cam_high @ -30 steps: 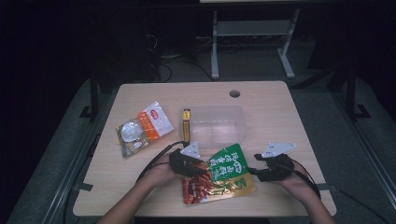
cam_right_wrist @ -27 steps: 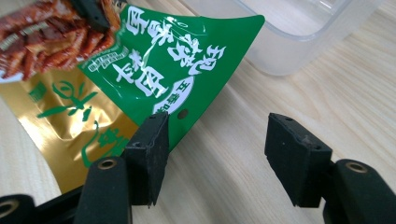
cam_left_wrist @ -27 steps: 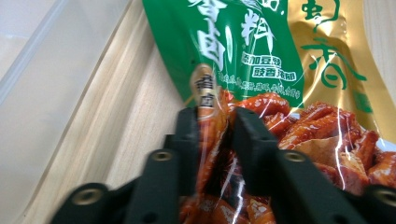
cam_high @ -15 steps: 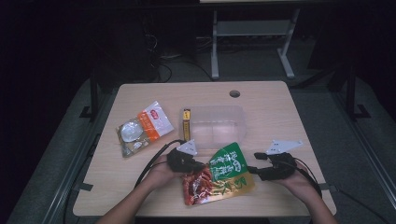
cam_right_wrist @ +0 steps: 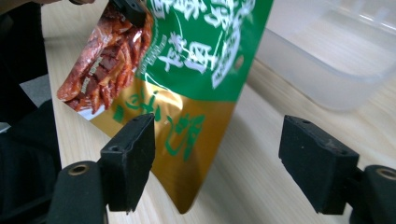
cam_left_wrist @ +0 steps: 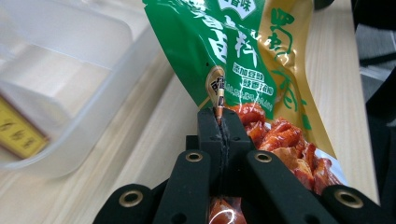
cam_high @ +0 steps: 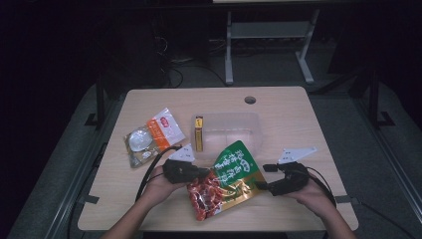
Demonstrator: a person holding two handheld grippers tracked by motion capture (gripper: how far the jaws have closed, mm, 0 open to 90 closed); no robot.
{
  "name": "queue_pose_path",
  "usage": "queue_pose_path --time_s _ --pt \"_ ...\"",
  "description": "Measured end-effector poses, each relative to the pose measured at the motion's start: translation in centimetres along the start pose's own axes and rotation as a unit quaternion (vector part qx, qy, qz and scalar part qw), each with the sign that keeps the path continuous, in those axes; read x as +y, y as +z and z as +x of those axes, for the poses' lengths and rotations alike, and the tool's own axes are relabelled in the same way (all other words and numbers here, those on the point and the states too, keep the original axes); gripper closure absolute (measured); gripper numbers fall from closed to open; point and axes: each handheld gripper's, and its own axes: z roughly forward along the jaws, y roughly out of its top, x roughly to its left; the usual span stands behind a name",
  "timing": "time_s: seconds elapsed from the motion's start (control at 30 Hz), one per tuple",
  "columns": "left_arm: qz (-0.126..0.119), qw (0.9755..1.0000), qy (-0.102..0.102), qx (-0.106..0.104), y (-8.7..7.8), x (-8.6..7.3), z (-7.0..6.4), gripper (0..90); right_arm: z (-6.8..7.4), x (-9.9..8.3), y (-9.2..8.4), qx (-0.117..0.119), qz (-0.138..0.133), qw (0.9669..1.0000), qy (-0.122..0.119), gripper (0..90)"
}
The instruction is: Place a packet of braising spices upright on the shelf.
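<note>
The light wooden table point(cam_high: 298, 119) carries, at its middle, a clear shallow plastic tray point(cam_high: 234, 128) with a slim yellow box point(cam_high: 199, 133) at its left end; well to the left lies an orange-and-clear snack packet point(cam_high: 149, 138). Near the front edge, just short of the tray, the green-and-gold foil pouch of red snack pieces point(cam_high: 226, 179) hangs tilted, lifted at its left edge.

The left gripper point(cam_left_wrist: 219, 122) has its jaws pinched tight on that pouch's thin side seam. The right gripper point(cam_right_wrist: 217, 158) stands with its jaws wide, having just been opening; the pouch's gold corner sits between them but neither pad presses on it.

The main risk, as I judge it, is slippage: one narrow pinch on slick foil bears the whole weight, so a quick swing could pull the seam free and drop the pouch on the table short of the tray. A dangling lower corner could also catch the tray's rim or nudge the yellow box. The open right jaws, close by, might snag the foil.
</note>
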Motion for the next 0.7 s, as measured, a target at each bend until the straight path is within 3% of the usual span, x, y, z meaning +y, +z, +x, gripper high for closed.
queue_pose_path --time_s 0.17,0.23,0.3,0.37,0.57,0.7 --pt "-0.013 0.9994 -0.004 0.032 -1.9 -0.5 -0.5 89.6 -0.2 2.0 0.8 0.013 -0.02 0.9997 -0.007 34.0" --pt "-0.018 0.9987 -0.014 0.045 -2.5 -0.8 -0.5 89.6 -0.4 3.5 1.5 0.031 -0.028 0.999 -0.012 39.7" --pt "-0.023 0.9979 -0.021 0.057 -3.1 -1.0 -0.4 89.6 -0.5 3.8 1.8 0.036 -0.03 0.9988 -0.014 41.6" --pt "-0.029 0.997 -0.027 0.067 -3.6 -1.2 -0.2 89.6 -0.8 5.2 3.3 0.053 -0.031 0.998 -0.019 47.3" --pt "-0.056 0.9949 -0.035 0.077 -4.2 -1.3 -0.1 89.6 -1.1 7.1 5.1 0.069 -0.027 0.9968 -0.03 56.8" --pt "-0.054 0.9953 -0.027 0.075 -4.2 -1.3 -0.3 89.6 -1.3 7.2 5.8 0.078 -0.015 0.9964 -0.029 65.2"
